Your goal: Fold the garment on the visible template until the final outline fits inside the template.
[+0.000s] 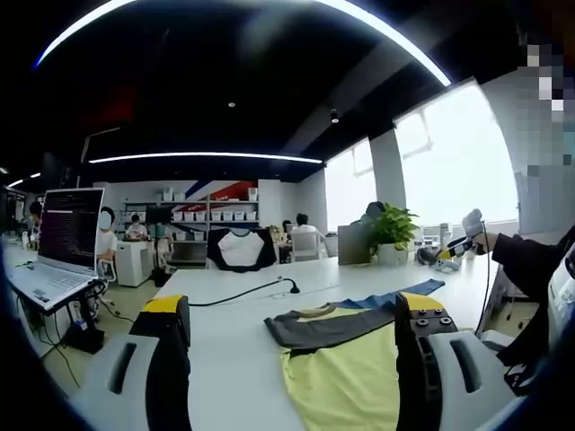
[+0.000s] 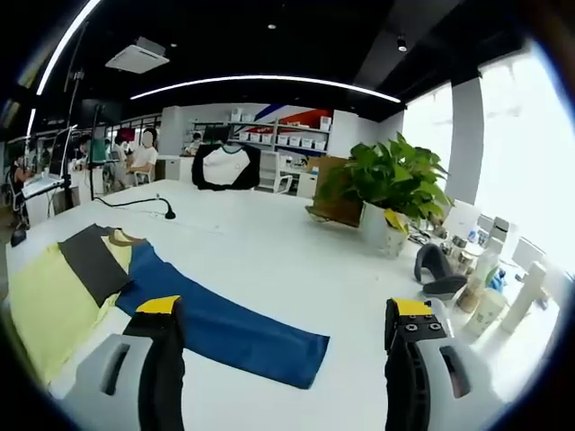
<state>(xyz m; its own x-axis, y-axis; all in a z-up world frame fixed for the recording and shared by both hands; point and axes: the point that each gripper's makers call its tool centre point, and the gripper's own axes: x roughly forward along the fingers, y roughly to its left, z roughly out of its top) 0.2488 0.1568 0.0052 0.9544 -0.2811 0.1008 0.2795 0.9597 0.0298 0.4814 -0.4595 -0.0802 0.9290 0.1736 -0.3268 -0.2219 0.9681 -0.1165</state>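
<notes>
Both tools hang above the white table [image 2: 269, 247] with nothing in them. The left gripper [image 1: 292, 346] has its jaws spread wide, the yellow body of the garment showing between them, and the right gripper [image 2: 278, 346] is equally parted over bare tabletop just past the blue sleeve's cuff. My guess is that they are held back like this to line up a first pinch.

One long-sleeved shirt [image 2: 99, 269] lies flat on the table: yellow torso, one dark grey sleeve [image 1: 328, 328] already laid across the chest, one blue sleeve [image 2: 229, 328] stretched straight out (no template outline can be made out under it). That spread sleeve looks like the part still to be folded in.

Farther along the table lies one black cable [image 2: 135, 203] ending in a small plug, then one potted plant [image 2: 386, 189] and a cluster of bottles. Beyond stand one open laptop [image 1: 63, 238] and a black-and-white shirt on display [image 2: 225, 166].
</notes>
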